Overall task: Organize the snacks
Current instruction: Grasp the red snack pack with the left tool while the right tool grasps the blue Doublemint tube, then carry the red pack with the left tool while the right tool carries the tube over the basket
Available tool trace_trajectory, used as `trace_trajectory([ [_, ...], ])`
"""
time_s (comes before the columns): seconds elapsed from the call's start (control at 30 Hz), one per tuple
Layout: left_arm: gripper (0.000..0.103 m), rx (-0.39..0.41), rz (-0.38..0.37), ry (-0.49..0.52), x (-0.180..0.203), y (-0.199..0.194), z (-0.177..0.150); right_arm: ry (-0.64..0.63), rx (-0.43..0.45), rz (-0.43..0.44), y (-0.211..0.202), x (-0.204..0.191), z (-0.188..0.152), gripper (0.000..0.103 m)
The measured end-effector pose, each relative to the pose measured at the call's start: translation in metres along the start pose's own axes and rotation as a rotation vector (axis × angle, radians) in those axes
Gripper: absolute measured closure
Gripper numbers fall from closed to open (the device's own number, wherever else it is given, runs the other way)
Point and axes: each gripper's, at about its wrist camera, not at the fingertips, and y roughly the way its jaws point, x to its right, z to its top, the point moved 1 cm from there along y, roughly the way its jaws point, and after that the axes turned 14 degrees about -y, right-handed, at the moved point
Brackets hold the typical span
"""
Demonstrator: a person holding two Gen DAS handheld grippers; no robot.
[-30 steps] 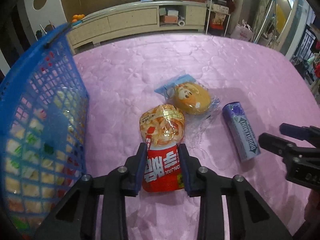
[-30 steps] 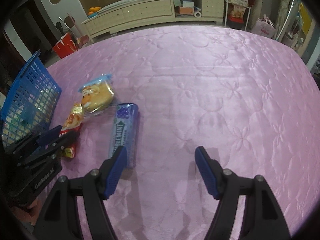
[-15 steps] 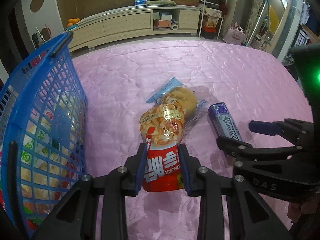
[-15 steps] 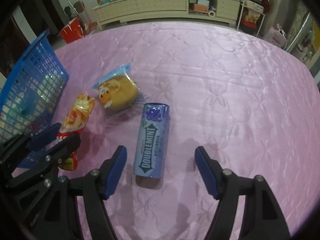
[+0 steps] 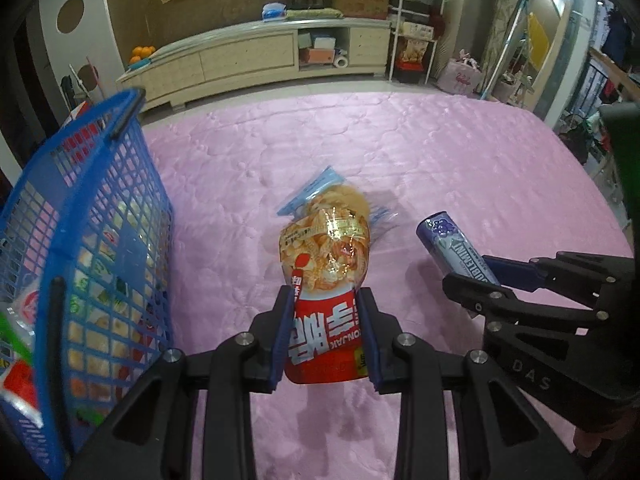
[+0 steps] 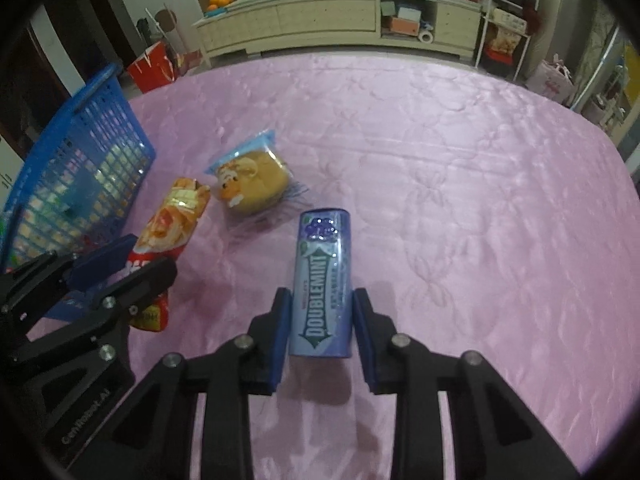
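My left gripper [image 5: 325,312] is shut on a red konjac snack bag [image 5: 325,280] and holds it above the pink tablecloth [image 5: 400,152]. The bag also shows in the right wrist view [image 6: 168,236]. My right gripper [image 6: 320,312] is shut on a purple Doublemint tube [image 6: 322,280], which lies on the cloth; the tube also shows in the left wrist view [image 5: 456,246]. A wrapped bun [image 6: 252,184] lies beyond both. A blue basket [image 5: 92,216] with snacks stands at the left.
The basket also shows at the left in the right wrist view [image 6: 80,160]. A long cream cabinet [image 5: 256,60] and shelves stand beyond the table's far edge. The two grippers sit close side by side.
My left gripper has lifted the konjac bag off the cloth. My right gripper has moved left over the Doublemint tube and closed on it.
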Motion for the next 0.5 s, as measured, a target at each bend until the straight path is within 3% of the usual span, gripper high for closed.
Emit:
trace_trajectory([
  [0.5, 0.074, 0.127, -0.079, 0.004, 0.001, -0.094, -0.011, -0.045, 0.169, -0.086, -0.115, -0.036, -0.018, 0.068],
])
